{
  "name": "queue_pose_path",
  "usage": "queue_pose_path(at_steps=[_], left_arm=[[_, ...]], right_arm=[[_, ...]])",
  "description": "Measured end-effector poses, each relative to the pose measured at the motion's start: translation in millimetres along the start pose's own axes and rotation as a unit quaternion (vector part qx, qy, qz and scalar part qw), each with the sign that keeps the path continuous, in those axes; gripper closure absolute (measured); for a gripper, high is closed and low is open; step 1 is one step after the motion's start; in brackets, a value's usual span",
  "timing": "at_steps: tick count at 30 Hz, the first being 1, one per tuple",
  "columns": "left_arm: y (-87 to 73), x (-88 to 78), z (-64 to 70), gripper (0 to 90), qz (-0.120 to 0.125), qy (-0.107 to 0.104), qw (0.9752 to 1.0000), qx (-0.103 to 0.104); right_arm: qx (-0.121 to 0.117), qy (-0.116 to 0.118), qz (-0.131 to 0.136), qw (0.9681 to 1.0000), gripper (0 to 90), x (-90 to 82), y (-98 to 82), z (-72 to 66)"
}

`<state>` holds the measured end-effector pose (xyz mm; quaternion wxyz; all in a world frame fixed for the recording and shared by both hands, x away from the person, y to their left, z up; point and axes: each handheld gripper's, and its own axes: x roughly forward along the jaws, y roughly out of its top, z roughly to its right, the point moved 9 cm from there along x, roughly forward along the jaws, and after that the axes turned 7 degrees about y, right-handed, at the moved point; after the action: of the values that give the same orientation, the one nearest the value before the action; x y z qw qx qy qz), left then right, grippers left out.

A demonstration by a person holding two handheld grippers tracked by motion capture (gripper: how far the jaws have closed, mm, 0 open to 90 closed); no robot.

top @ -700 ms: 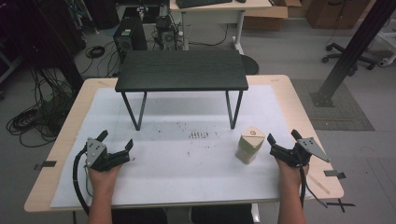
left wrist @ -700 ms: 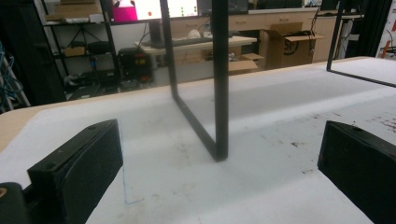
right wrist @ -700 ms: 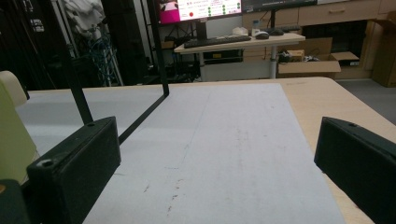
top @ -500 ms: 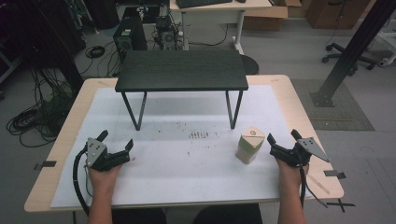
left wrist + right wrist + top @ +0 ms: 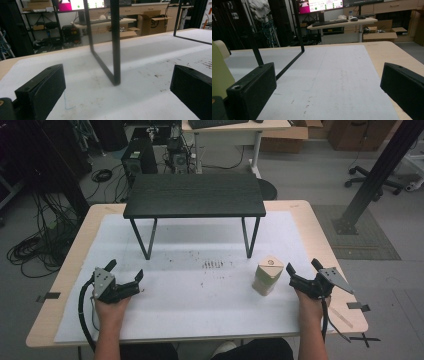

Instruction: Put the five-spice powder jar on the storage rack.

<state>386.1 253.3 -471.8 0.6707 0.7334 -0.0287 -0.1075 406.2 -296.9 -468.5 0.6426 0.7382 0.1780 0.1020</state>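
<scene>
Two grippers, left gripper (image 5: 125,276) and right gripper (image 5: 303,268), rest unmoved near the counter's (image 5: 320,237) front edge, jaws wide and empty, with the carton (image 5: 266,275) upright just beside the right one, ungrasped.

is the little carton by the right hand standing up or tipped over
Upright: the carton stands on its base on the white sheet, peaked top up, beside the right tongs.

Two tools are resting on the surface (image 5: 320,227): the left tool (image 5: 125,271) at the lower left of the frame and the right tool (image 5: 302,267) at the lower right. One pale carton (image 5: 266,275) is standing right of centre. One black stand (image 5: 194,195) is sitting at upper centre on one white sheet (image 5: 200,295).
</scene>
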Motion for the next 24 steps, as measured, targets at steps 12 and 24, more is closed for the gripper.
queue_pose_path(at_steps=[12,24], left_arm=[[0.2,-0.3,0.6,0.4,0.001,-0.001,1.0000,0.000],[0.3,-0.3,0.4,0.4,0.001,-0.003,1.0000,-0.002]], right_arm=[[0.012,0.008,0.005,0.9999,0.0,-3.3,3.6,0.2],[-0.005,0.024,0.026,0.9993,0.0,-28.2,26.1,-8.5]])
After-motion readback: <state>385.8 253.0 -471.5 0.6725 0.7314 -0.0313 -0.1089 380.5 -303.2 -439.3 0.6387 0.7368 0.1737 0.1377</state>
